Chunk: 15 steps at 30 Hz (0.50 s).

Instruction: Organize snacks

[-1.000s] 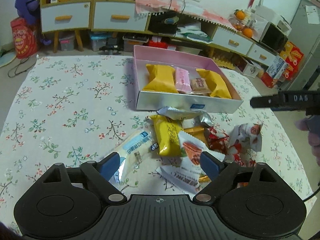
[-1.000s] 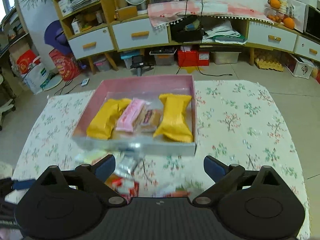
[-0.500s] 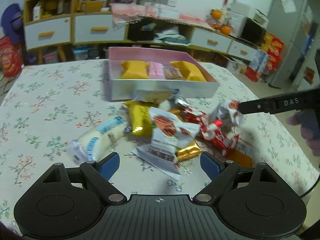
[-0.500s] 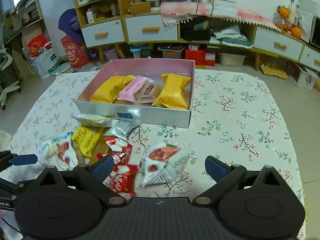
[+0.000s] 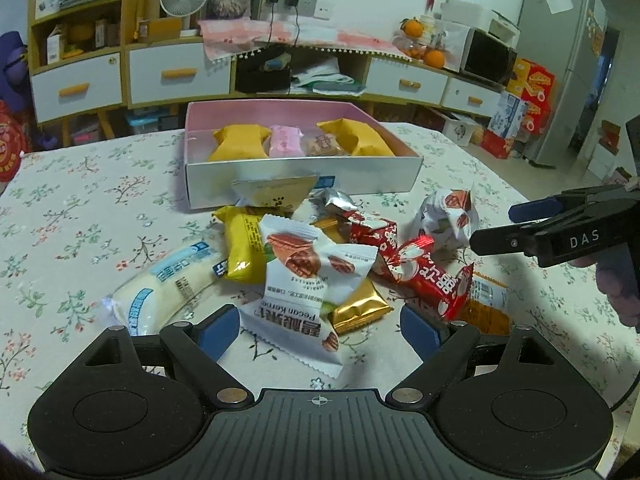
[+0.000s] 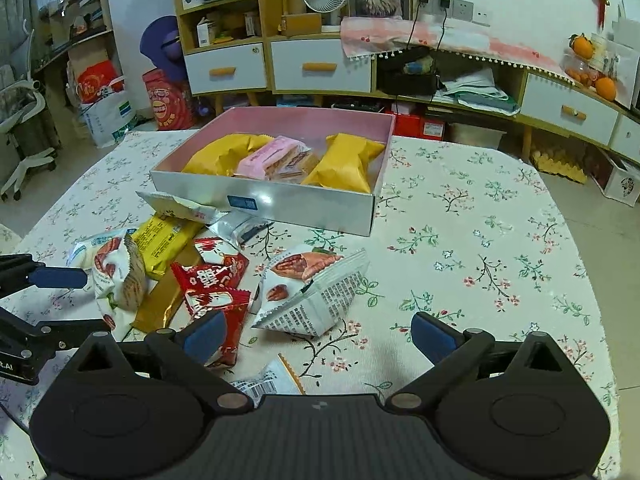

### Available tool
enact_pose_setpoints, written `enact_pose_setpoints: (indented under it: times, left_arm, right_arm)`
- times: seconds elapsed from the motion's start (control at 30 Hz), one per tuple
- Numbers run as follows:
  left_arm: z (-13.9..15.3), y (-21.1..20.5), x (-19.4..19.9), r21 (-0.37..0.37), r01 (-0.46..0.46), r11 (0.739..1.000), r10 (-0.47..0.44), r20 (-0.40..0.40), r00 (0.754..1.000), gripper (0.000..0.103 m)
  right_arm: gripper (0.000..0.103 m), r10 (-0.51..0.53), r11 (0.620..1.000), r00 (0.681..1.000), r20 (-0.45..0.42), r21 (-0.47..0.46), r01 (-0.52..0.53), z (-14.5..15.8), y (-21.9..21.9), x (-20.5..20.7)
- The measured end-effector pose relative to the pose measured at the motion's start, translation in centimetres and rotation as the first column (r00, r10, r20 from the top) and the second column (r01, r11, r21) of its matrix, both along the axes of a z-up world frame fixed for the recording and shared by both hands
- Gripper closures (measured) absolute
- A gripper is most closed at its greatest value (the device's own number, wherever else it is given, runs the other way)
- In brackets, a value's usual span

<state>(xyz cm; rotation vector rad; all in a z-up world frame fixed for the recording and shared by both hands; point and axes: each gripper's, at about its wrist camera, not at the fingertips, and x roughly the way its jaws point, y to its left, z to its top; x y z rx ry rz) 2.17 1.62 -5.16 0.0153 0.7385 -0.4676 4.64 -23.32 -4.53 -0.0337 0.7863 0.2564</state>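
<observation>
Snacks (image 5: 320, 264) on floral tablecloth (image 5: 80, 208) before cluttered shelves (image 6: 224, 12); left claw (image 5: 320, 326) closing, right claw (image 6: 318, 336) wide, both empty

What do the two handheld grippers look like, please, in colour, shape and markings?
Both are matte black plastic. The left gripper and right gripper each have a ribbed base, two round housings and blue-padded fingers. Side-on, the right one shows white "DAS" lettering. A black cable trails from it.
</observation>
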Motion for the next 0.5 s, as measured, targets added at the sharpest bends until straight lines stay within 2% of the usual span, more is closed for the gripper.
enact_pose_setpoints:
  times: [0.1, 0.27, 0.33, 0.5]
  left_arm:
    - [-0.1, -0.2, 0.3, 0.000, 0.004, 1.000, -0.004, -0.013, 1.000, 0.017]
    - [-0.1, -0.4, 0.6, -0.002, 0.002, 1.000, -0.002, -0.009, 1.000, 0.027]
    - [0.0, -0.5, 0.7, 0.004, -0.002, 1.000, 0.002, -0.012, 1.000, 0.034]
    - [0.0, -0.2, 1.3, -0.017, -0.008, 1.000, 0.007, -0.038, 0.999, 0.044]
  right_arm:
    - [0.029, -0.003, 1.000, 1.000, 0.001, 0.012, 0.003, -0.4, 0.1, 0.3]
    - [0.029, -0.012, 0.999, 1.000, -0.010, 0.042, 0.012, -0.8, 0.6, 0.8]
    - [0.029, -0.011, 0.999, 1.000, -0.013, 0.040, 0.011, -1.1, 0.9, 1.1]
    - [0.029, -0.011, 0.999, 1.000, -0.013, 0.030, 0.012, -1.5, 1.4, 1.4]
